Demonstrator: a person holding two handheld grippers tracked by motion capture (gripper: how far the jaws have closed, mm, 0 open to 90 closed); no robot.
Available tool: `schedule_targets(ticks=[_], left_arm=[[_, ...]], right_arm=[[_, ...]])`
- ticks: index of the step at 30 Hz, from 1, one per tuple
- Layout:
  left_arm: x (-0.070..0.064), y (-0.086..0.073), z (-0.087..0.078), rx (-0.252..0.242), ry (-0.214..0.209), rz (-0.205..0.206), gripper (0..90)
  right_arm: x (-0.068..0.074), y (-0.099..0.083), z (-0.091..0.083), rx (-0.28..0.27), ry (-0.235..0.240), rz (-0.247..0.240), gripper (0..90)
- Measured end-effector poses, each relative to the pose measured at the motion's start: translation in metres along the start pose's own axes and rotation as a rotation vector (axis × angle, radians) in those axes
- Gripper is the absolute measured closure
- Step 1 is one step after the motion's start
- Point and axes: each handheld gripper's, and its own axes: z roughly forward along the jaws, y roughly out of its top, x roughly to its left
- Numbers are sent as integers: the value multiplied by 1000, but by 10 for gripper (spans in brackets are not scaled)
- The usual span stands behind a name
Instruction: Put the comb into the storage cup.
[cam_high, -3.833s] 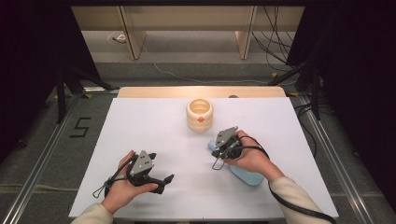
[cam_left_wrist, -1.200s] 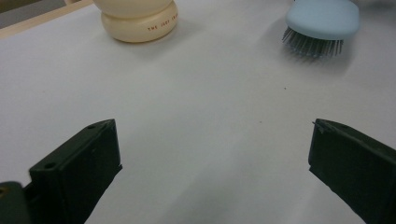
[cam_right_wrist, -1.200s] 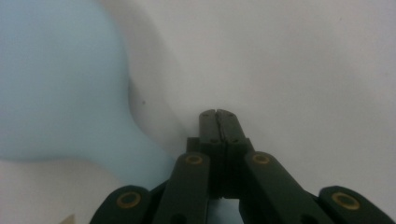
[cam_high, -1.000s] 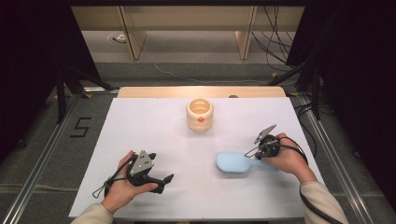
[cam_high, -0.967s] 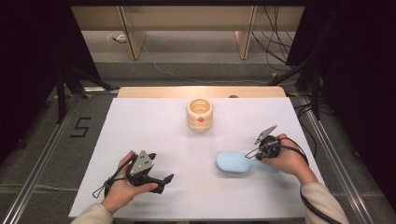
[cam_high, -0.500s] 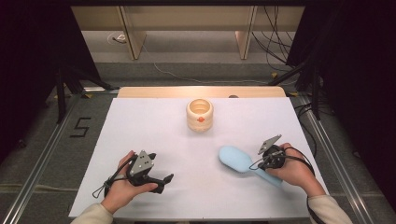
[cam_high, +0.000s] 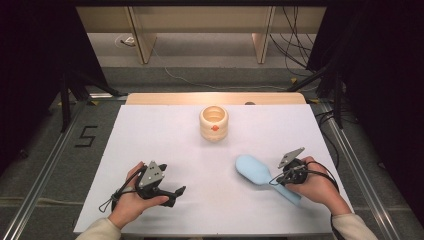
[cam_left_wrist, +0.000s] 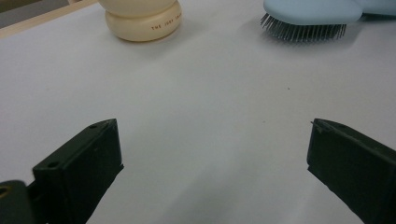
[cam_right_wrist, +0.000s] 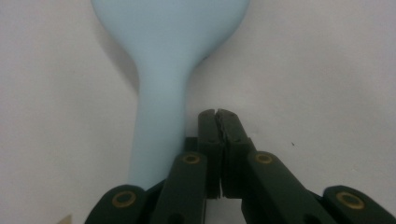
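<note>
- Two grippers sit low over my white worktop (cam_high: 165, 145), one in each hand, and I see both from the high view
- On my right, the right gripper (cam_high: 291, 172) rests at the handle of the pale blue hairbrush (cam_high: 260, 172); in the right gripper view its fingers (cam_right_wrist: 218, 135) are pressed together with nothing between them, lying just beside the handle on its right side rather than around it
- That hairbrush (cam_right_wrist: 170, 70) lies flat on the worktop at the near right, its broad head pointing toward the middle of the sheet and its handle running back under my right hand (cam_high: 315, 185)
- From the left gripper view I can see the hairbrush (cam_left_wrist: 310, 11) from the side, bristles facing down onto the sheet
- My left gripper (cam_high: 170, 192) is at the near left, well apart from the hairbrush, held in my left hand (cam_high: 132, 200); its fingers (cam_left_wrist: 79, 168) are spread wide with only bare worktop between them
- One cream-coloured round pot (cam_high: 214, 122) stands upright toward the far middle of the worktop, with a small orange mark on its front; it is well apart from both grippers
- In the left gripper view I see the pot's (cam_left_wrist: 142, 21) lower half, with a line of small print around its base that I cannot read in full
</note>
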Motion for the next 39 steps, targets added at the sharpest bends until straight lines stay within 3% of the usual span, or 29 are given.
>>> schedule_targets(ticks=[7,12,13,15,17,18,19,21,22,23,24,25,26,27,28,29,30,31,33,38,39], left_arm=[[0,0,0,-2,1,-1,25],[0,0,0,0,1,-1,28],[0,0,0,-1,1,0,28],[0,0,0,0,2,0,29],[0,0,0,0,2,0,29],[0,0,0,0,2,0,29],[0,0,0,1,3,2,29],[1,0,0,1,3,1,29],[1,0,0,1,4,-1,29],[1,0,0,-3,5,-4,29],[1,0,0,-3,5,-4,29],[1,0,-1,-2,5,-3,29],[1,0,-1,-2,5,-3,29],[1,0,-1,-1,4,-3,29],[1,0,-1,-1,4,-3,29],[2,0,-1,-2,4,-3,29],[2,0,-1,-2,4,-3,29],[2,0,-1,-3,5,-3,29],[3,0,-2,-4,8,-5,29],[6,-1,-5,-7,11,-3,28],[8,-2,-7,-8,16,-10,28]], right_arm=[[-1,-2,-1,-16,-1,8,815],[-6,-7,-7,-82,-12,32,706],[-9,-9,-11,-137,-23,51,624],[-10,-9,-12,-150,-23,58,594],[-14,-13,-16,-231,-50,98,462],[-14,-13,-16,-231,-50,98,462],[-16,-16,-19,-289,-51,137,374],[-17,-18,-22,-356,-51,166,291],[-17,-18,-22,-356,-51,166,291],[-19,-21,-27,-459,-49,170,232],[-19,-21,-27,-459,-49,170,232],[-19,-24,-32,-574,-60,168,190],[-19,-24,-32,-574,-60,168,190],[-19,-26,-39,-694,-55,183,172],[-19,-26,-39,-694,-55,183,172],[-19,-27,-46,-771,-62,186,163],[-19,-27,-46,-771,-62,186,163],[-19,-28,-51,-817,-58,191,157],[-19,-28,-54,-843,-68,193,153],[-17,-26,-57,-830,-60,181,152],[-15,-23,-58,-804,-40,163,151]])
